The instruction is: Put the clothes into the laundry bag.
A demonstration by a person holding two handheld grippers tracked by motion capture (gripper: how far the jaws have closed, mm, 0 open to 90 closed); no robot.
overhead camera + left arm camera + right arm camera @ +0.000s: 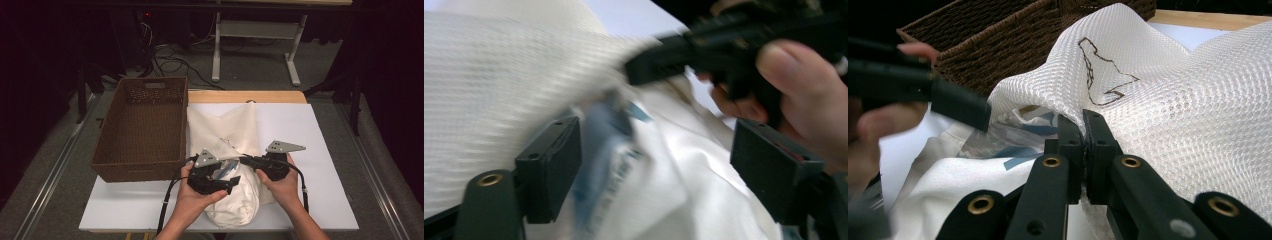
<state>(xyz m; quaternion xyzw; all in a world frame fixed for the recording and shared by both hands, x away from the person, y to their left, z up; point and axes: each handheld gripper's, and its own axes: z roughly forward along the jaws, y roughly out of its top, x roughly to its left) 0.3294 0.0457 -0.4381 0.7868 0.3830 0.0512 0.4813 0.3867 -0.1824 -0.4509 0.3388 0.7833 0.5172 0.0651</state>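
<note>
A white mesh bag (232, 125) lies on the white table (325, 195), its mouth toward the person. My right gripper (243, 159) is shut on the hem of the mesh bag (1173, 95), and in the right gripper view its jaws (1083, 127) stand pressed together on that hem. A white cloth (240, 202) with a blue-printed clear packet (1018, 150) lies at the bag's mouth. My left gripper (229, 175) hovers just over this cloth. In the left gripper view its jaws (654, 165) stand wide apart, the cloth (689, 195) and packet (604, 150) behind them untouched.
A brown wicker basket (135, 172) stands empty on the table's left, close beside the mesh bag. A wooden strip (245, 96) edges the table's far side. Beyond it are a floor with cables and a white table frame (217, 50). The table drops off near the person.
</note>
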